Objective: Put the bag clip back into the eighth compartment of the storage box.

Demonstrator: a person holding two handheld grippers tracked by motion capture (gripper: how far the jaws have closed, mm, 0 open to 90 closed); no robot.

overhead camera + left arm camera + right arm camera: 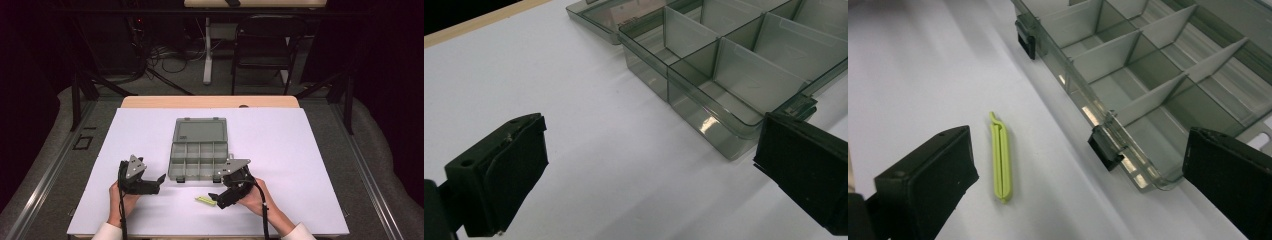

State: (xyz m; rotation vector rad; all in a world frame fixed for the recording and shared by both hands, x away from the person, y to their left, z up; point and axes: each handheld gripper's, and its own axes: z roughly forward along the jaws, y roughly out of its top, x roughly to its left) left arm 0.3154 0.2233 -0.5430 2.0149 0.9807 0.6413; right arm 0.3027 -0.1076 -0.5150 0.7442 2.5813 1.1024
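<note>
Your right gripper [1078, 170] stands with jaws wide apart, holding nothing. The green clip [1001, 159] lies flat on the white table [908, 75] between those jaws, nearer the left one, touching neither. Your left gripper [649, 175] is likewise spread and empty; the compartment box [734, 75] sits just ahead.

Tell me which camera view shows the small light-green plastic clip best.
The right gripper view: the light-green plastic clip lies large and sharp on the white table, between the open right gripper jaws. The high view gives a tiny green sliver.
</note>
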